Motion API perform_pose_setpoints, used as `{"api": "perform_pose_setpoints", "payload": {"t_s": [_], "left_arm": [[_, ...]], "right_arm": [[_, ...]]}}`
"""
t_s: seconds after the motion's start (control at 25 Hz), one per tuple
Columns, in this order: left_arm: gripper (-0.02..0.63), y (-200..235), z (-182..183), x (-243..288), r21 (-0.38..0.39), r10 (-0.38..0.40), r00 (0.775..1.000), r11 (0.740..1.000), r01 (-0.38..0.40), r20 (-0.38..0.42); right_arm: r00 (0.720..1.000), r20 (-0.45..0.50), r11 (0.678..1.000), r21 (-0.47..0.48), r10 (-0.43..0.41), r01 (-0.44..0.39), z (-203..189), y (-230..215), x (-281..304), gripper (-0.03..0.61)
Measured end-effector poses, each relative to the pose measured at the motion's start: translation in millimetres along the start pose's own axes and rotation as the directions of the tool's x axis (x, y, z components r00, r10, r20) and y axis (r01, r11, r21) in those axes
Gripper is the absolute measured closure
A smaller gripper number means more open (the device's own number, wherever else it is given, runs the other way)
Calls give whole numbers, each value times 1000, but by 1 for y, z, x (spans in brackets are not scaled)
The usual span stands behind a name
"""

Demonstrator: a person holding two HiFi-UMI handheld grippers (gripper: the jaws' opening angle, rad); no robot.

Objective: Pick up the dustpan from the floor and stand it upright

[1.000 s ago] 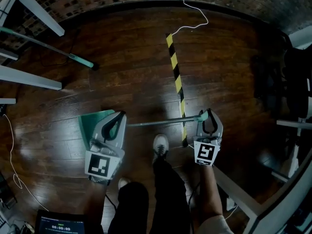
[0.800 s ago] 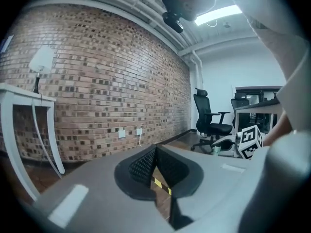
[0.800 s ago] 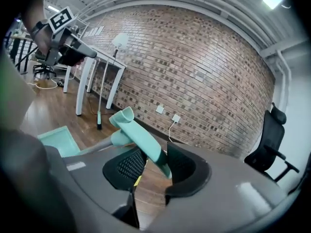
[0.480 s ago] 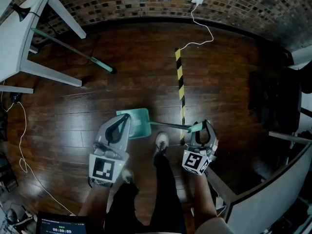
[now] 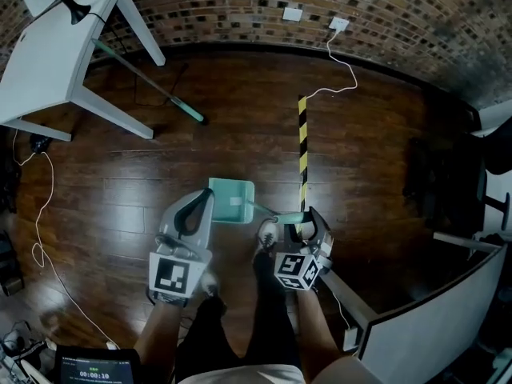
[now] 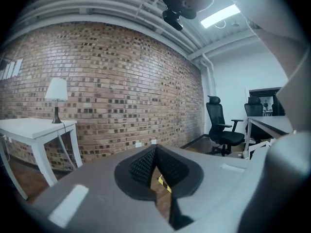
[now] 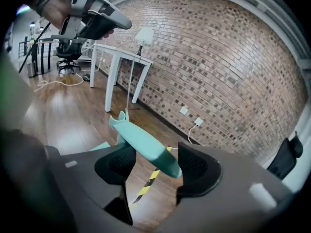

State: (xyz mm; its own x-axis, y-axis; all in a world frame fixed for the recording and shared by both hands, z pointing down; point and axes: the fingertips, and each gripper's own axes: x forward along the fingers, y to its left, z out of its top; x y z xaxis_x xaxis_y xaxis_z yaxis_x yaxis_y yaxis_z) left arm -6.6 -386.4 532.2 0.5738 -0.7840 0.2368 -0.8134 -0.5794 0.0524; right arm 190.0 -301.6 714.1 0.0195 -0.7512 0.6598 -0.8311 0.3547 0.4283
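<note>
The teal dustpan (image 5: pixel 231 201) rests with its pan on the wood floor. Its long handle (image 5: pixel 268 212) slants up to my right gripper (image 5: pixel 307 217). In the right gripper view the teal grip end (image 7: pixel 146 145) lies between the pads. Those jaws have just been opening and stand wide, so the pads do not squeeze it. My left gripper (image 5: pixel 203 196) hovers just left of the pan, shut with nothing in it. Its black pads (image 6: pixel 146 164) meet at the tips. The left gripper (image 7: pixel 92 18) also shows high in the right gripper view.
A white table (image 5: pixel 48 62) stands at the far left with a teal-ended broom (image 5: pixel 160 94) leaning under it. Yellow-black tape (image 5: pixel 302 154) runs along the floor, and a white cable (image 5: pixel 340 62) leads to a wall socket. A desk edge (image 5: pixel 416 326) is at the right. The person's shoe (image 5: pixel 266 234) is by the handle.
Both grippers have risen. The handle has swung up from lying flat, and the pan has come in toward the feet. The right jaws have opened around the handle's end.
</note>
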Motion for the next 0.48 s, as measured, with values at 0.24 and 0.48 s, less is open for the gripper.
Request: {"api": "perform_pose_setpoints", "payload": {"t_s": [0.24, 0.48], "left_arm": [[612, 6, 36, -35, 14, 23, 999, 1000, -23, 32], [612, 19, 57, -63, 8, 59, 997, 998, -59, 46]], "right_arm": [[992, 21, 990, -72, 123, -121, 25, 23, -27, 265], [991, 117, 998, -16, 59, -58, 58, -12, -57, 291]]}}
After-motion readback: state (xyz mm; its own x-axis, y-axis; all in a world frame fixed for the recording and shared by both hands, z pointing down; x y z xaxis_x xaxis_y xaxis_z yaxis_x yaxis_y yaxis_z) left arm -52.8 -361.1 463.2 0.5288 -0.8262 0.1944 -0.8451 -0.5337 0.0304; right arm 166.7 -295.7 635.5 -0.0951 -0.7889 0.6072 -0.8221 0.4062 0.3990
